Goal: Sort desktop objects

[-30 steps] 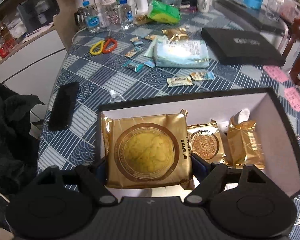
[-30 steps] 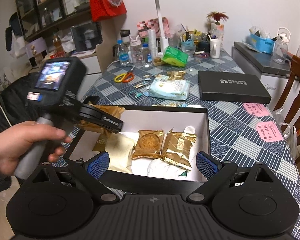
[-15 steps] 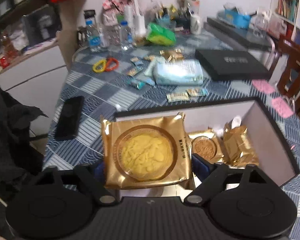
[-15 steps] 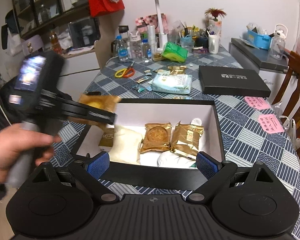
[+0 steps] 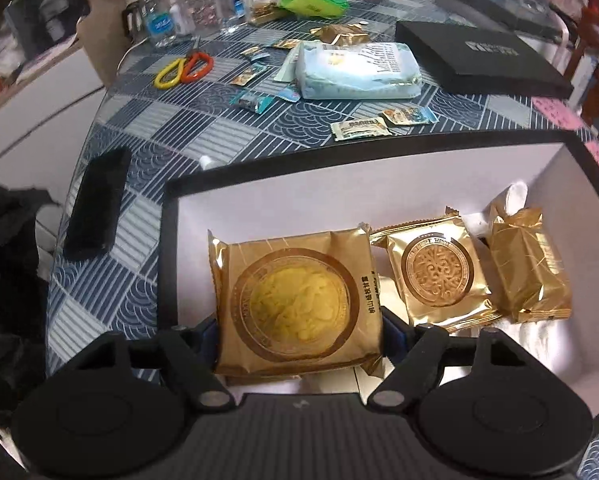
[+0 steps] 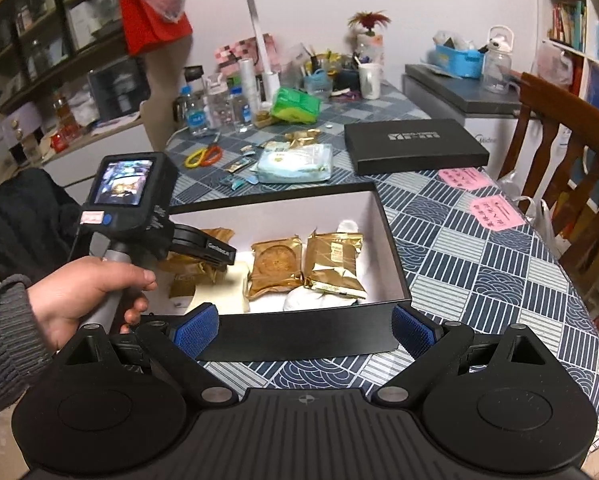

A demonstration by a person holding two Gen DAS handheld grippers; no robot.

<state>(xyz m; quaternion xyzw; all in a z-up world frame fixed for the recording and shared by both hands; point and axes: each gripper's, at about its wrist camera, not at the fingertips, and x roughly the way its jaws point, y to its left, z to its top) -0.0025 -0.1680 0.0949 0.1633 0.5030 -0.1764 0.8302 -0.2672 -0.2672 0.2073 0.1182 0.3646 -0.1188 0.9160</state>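
Left tongs [image 5: 299, 326] clamped on a gold pastry packet inside the black box; right tongs [image 6: 305, 326] wide open and empty.

Nearest, the right tongs hang just short of the black box's [image 6: 299, 334] near wall, blue pads [image 6: 197, 328] spread apart with nothing between them. A hand [image 6: 87, 296] in a grey sleeve holds the left tongs over the box's left side, where they pinch the large gold packet [image 5: 295, 300] by its two edges, low over the white floor. Two smaller gold packets [image 5: 439, 276] lie side by side to its right, touching. Beyond the box, on the patterned worktop [image 5: 147, 120], sit two small sachets [image 5: 361, 128], a pale blue tissue pack [image 5: 357, 70], one pair of yellow-and-orange scissors [image 5: 185, 68], and a flat black lid [image 5: 475, 58]. Two pink notes [image 6: 481, 196] lie to the right.
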